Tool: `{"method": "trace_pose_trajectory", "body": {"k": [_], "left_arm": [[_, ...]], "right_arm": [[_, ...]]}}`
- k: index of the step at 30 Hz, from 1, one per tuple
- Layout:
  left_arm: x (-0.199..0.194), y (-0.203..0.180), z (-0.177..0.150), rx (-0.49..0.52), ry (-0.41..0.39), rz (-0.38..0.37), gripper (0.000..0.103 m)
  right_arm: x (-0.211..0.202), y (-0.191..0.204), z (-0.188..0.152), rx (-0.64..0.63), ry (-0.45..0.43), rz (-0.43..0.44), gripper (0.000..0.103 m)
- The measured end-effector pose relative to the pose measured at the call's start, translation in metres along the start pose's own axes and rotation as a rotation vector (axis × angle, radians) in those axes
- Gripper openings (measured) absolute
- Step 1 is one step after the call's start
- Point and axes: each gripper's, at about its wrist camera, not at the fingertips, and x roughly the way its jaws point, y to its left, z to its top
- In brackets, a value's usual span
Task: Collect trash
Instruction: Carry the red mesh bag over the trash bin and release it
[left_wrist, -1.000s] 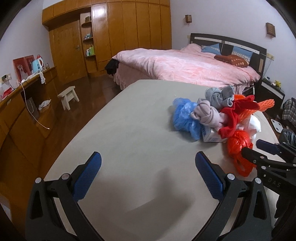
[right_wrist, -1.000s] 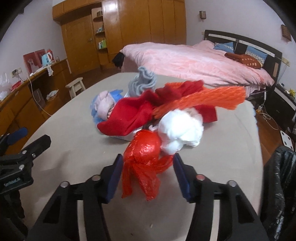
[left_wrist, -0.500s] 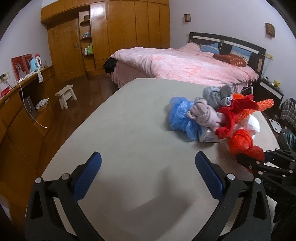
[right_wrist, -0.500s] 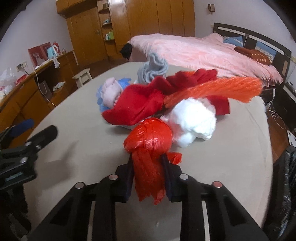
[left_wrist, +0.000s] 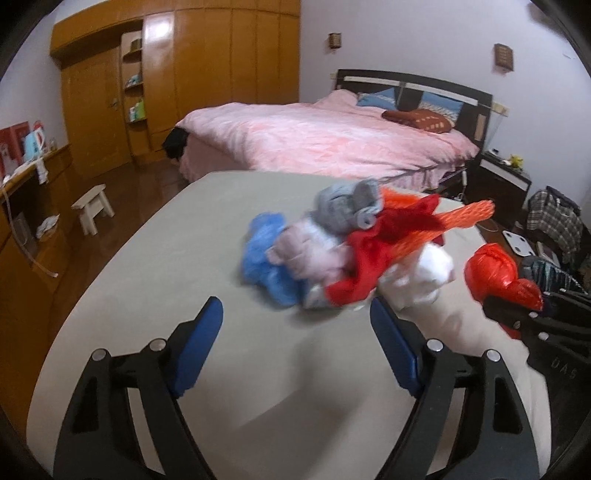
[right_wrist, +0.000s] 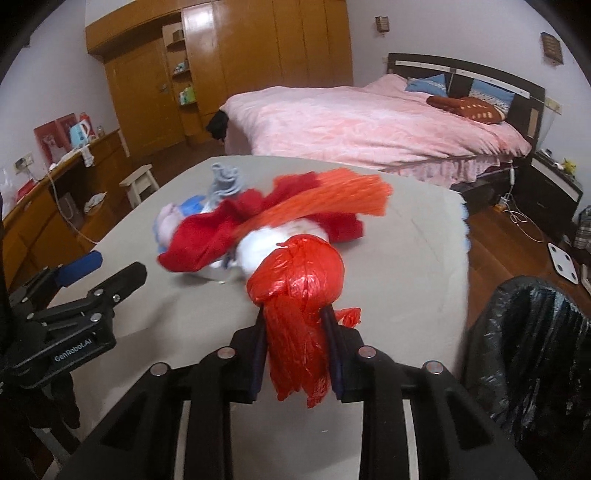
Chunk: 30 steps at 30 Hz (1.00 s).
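The right gripper (right_wrist: 295, 332) is clamped on one red plastic bag (right_wrist: 299, 280), held just above the grey table (right_wrist: 399, 266) beside one black-lined bin (right_wrist: 535, 339). The left gripper (left_wrist: 295, 343) holds nothing, its jaws closing, before one pile of about seven bundles (left_wrist: 332, 254).

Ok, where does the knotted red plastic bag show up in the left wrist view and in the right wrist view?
Left wrist view: the red plastic bag is at the right edge, clamped in the right gripper, right of the white bundle.
Right wrist view: it fills the lower centre, its tail pinched in that gripper.
Shared landmark: the orange mesh net atop the pile.
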Motion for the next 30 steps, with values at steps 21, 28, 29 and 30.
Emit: {"method": "trace_pose_trajectory", "body": {"k": [21, 28, 29, 30], "left_arm": [[0.007, -0.036, 0.018, 0.007, -0.016, -0.094, 0.001], [-0.043, -0.039, 0.033, -0.022, -0.072, -0.158, 0.001], [-0.048, -0.04, 0.034, -0.026, -0.076, -0.168, 0.001], [-0.056, -0.043, 0.036, -0.029, -0.084, -0.18, 0.001]], "right_arm": [[-0.022, -0.025, 0.005, 0.032, -0.045, -0.032, 0.028], [-0.048, -0.029, 0.013, 0.041, -0.097, -0.021, 0.028], [-0.052, -0.03, 0.013, 0.045, -0.102, -0.02, 0.028], [-0.055, -0.032, 0.014, 0.047, -0.107, -0.019, 0.028]]}}
